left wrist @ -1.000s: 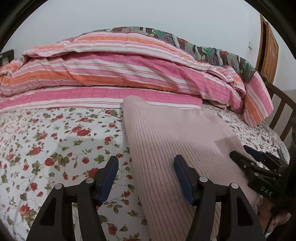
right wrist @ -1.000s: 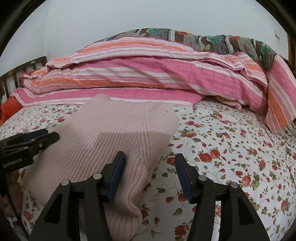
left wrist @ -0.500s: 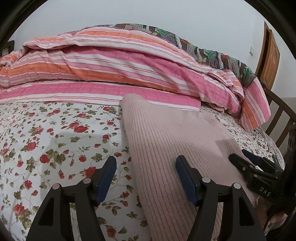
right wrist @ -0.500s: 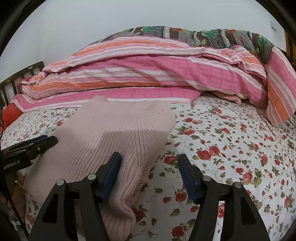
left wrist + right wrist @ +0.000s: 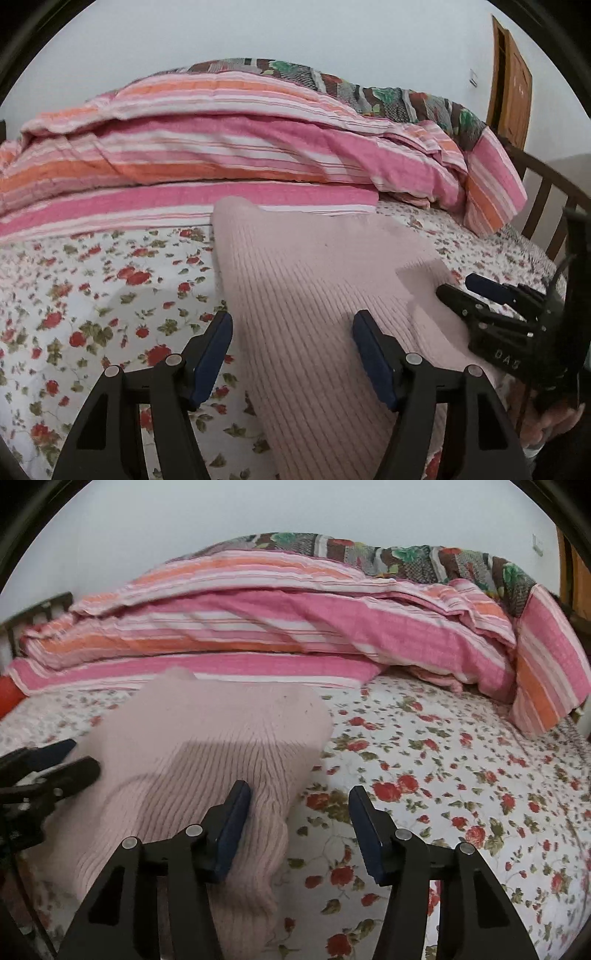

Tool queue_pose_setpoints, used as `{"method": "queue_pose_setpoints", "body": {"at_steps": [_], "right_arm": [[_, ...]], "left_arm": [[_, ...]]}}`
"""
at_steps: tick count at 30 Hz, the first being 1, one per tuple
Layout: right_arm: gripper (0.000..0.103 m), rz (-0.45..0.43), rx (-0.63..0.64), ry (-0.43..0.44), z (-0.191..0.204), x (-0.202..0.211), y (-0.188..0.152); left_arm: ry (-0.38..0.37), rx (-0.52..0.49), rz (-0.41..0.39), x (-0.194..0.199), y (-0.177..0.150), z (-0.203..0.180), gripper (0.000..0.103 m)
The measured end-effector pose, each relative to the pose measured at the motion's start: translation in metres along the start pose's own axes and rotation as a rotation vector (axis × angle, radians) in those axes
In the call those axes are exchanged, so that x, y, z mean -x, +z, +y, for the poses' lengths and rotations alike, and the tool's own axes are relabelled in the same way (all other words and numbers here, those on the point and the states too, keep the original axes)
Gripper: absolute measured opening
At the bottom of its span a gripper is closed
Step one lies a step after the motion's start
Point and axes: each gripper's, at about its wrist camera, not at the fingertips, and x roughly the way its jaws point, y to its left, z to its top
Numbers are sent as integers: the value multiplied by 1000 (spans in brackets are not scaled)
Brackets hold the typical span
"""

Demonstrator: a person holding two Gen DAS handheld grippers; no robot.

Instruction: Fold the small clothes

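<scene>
A pale pink ribbed knit garment [image 5: 314, 277] lies flat on the floral sheet [image 5: 92, 295]. My left gripper [image 5: 291, 350] straddles its left edge near the front, jaws opening, cloth between them but not pinched. In the right wrist view the garment [image 5: 207, 731] reaches to its right edge, where my right gripper [image 5: 299, 823] straddles it. Its jaws are closing, the left pad lies on the knit, and the cloth is not squeezed. Each gripper shows in the other's view: the right gripper [image 5: 456, 286] and the left gripper [image 5: 83, 755].
A heaped pink and orange striped quilt [image 5: 221, 147] runs along the back of the bed, with a patterned blanket [image 5: 369, 92] behind it. A wooden bed rail [image 5: 543, 192] and a door [image 5: 511, 96] stand at the right. A hand [image 5: 554, 424] holds the right gripper.
The left jaws stand slightly wider than before. The right jaws widened, then narrowed again. Both views tilted a little; the garment has not moved.
</scene>
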Motion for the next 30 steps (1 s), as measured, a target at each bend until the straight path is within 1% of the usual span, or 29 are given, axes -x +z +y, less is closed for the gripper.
{"method": "queue_pose_setpoints", "body": {"at_steps": [2, 5, 12, 14, 16, 18, 20, 22, 27, 30], "right_arm": [[53, 4, 1, -2, 0, -1, -1], [53, 8, -11, 9, -3, -2, 0], [55, 28, -73, 88, -15, -3, 3], [56, 12, -100, 120, -21, 2, 7], [56, -33, -131, 148, -28, 12, 10], [56, -56, -133, 143, -30, 15, 12], [56, -20, -127, 142, -29, 7, 11], [55, 20, -130, 143, -27, -4, 8], [55, 38, -130, 148, -28, -4, 8], [50, 4, -140, 205, -33, 9, 11]], "left_arm": [[-8, 10, 4, 0, -2, 2, 67], [3, -1, 2, 0, -3, -1, 67], [8, -11, -8, 2, -1, -2, 67], [7, 13, -50, 11, 5, 5, 67], [13, 54, -71, 17, 10, 15, 65], [7, 83, -60, 15, 13, 22, 65], [27, 93, -6, 2, 10, 23, 66], [46, 80, 20, -6, 7, 21, 67], [43, 86, 16, -4, 7, 22, 67], [25, 88, 5, 2, 8, 24, 65]]}}
